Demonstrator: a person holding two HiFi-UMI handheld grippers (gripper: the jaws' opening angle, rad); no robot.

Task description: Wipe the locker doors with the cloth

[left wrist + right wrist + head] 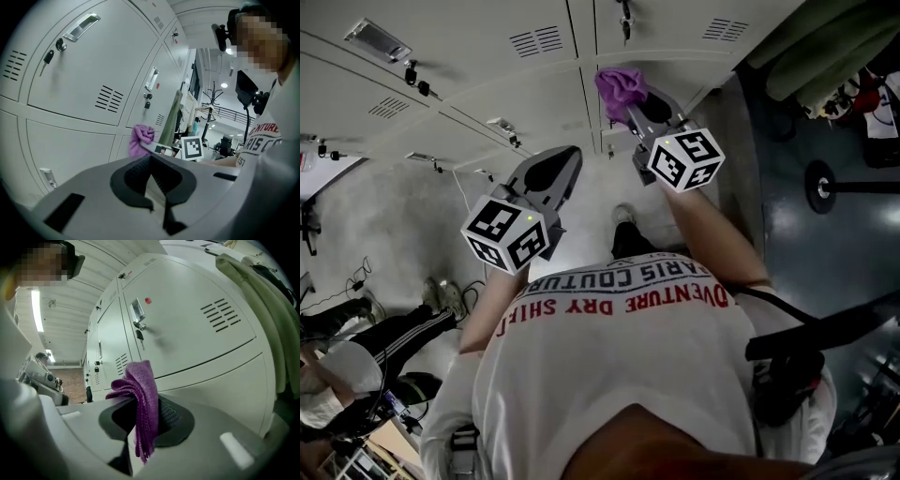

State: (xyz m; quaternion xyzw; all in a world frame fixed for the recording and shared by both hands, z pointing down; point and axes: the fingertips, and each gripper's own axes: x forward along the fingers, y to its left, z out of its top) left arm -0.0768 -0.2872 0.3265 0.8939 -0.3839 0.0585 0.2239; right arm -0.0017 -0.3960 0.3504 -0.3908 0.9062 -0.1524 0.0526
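A row of locker doors (487, 84) stands in front of the person, and hanging coats (825, 56) close off the row's right end, with a stand base (820, 186) on the floor below them. The cloth (621, 86) sits in the right tongs (630, 101), close up to a door near that right end, though I can't tell if it touches. The left tongs (565, 161) are left of them and further back from the doors, and another person (356, 347) sits on the floor far to the left.
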